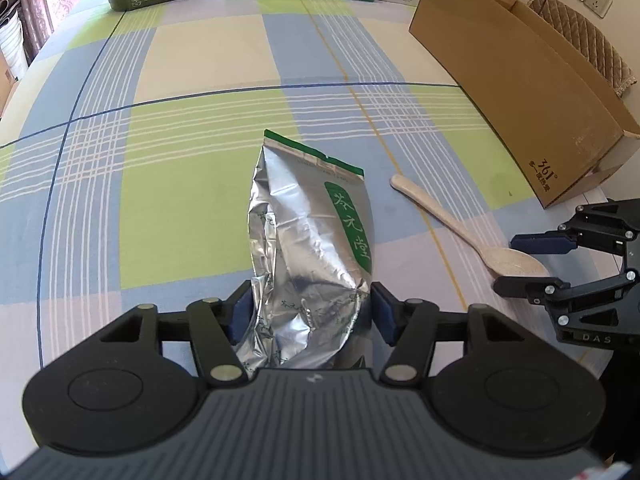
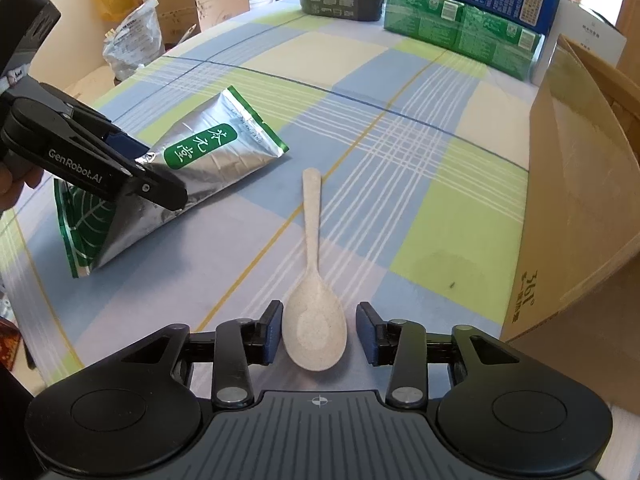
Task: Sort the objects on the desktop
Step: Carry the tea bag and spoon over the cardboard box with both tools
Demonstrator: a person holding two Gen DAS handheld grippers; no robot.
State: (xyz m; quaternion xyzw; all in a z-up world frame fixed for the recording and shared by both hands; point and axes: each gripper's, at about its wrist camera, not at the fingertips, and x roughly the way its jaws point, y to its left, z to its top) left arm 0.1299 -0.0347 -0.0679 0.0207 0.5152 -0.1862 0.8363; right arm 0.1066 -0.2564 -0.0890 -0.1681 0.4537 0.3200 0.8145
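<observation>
A silver foil tea pouch (image 1: 316, 240) with a green label lies on the checked tablecloth; it also shows in the right wrist view (image 2: 188, 172). My left gripper (image 1: 308, 312) has its blue pads against both sides of the pouch's lower end, shut on it. A beige speckled spoon (image 2: 314, 312) lies handle away from me, and it shows in the left wrist view (image 1: 472, 236) too. My right gripper (image 2: 318, 332) is open, with the spoon's bowl between its pads, a gap on the right side.
An open cardboard box (image 2: 584, 216) stands at the table's right edge, also seen in the left wrist view (image 1: 516, 92). Green and blue cartons (image 2: 468, 28) and a dark tub (image 2: 340, 0) stand at the far edge. Bags and boxes (image 2: 132, 36) sit beyond the left.
</observation>
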